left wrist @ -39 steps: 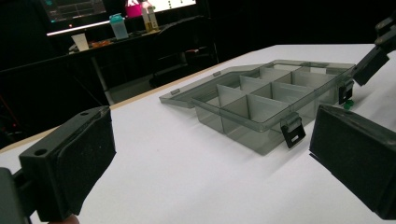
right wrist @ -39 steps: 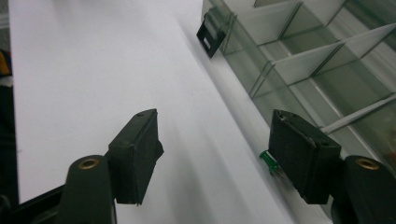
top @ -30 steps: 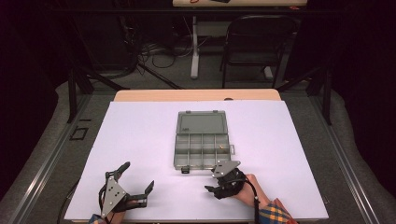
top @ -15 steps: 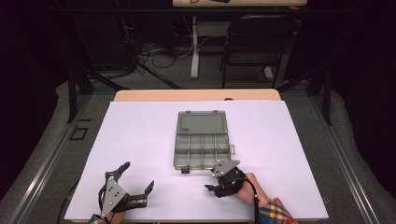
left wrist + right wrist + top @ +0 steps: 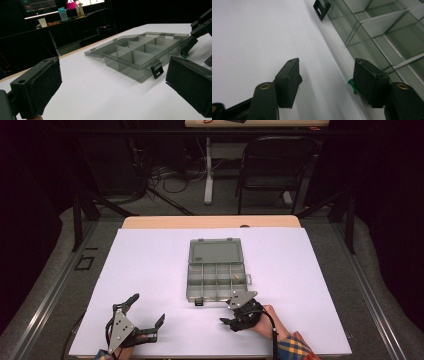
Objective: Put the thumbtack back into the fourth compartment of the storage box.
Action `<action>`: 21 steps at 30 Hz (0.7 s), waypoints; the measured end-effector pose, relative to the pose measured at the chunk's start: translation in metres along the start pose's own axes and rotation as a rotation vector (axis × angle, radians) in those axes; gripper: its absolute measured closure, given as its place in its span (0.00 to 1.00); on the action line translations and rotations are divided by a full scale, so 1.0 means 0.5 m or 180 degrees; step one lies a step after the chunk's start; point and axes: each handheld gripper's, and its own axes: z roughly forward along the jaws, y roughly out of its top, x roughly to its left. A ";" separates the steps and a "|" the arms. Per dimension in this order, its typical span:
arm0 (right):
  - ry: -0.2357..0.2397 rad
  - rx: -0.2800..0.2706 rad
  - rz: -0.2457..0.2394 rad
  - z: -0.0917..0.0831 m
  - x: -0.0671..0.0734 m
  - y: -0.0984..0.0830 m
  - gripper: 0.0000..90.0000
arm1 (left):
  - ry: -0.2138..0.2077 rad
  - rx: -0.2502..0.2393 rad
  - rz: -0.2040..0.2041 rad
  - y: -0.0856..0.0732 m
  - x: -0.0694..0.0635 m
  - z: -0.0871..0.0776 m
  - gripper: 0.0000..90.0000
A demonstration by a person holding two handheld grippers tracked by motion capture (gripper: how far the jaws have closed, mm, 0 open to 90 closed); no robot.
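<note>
A clear grey compartment box (image 5: 215,282) lies open in the middle of the white table, its lid (image 5: 216,252) folded flat behind it. My right gripper (image 5: 231,316) rests on the table just in front of the box's near wall (image 5: 352,37), jaws open. A tiny green piece (image 5: 352,84) lies on the table against the inside of its right jaw; the other jaw stands well apart. The left gripper view shows that green piece (image 5: 185,56) under the right gripper's jaw. My left gripper (image 5: 146,310) sits near the front left, open wide and holding nothing, facing the box (image 5: 140,57).
The box's black latch (image 5: 198,302) hangs at its front edge. A small brass-coloured item (image 5: 235,276) lies in one right-hand compartment. The white table top (image 5: 150,265) stretches wide on both sides of the box. A chair (image 5: 275,170) stands beyond the table's far edge.
</note>
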 end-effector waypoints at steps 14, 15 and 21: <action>0.0046 0.0027 0.0036 -0.001 -0.001 0.000 0.42 | 0.0001 -0.0002 -0.0002 0.000 0.000 0.000 0.00; 0.0057 0.0028 0.0024 0.001 -0.001 -0.001 0.41 | 0.0002 -0.0003 -0.0003 0.000 0.000 0.000 0.00; 0.0039 0.0060 0.0022 0.005 0.000 -0.002 0.39 | -0.0002 -0.0007 0.0002 0.000 0.000 0.000 0.00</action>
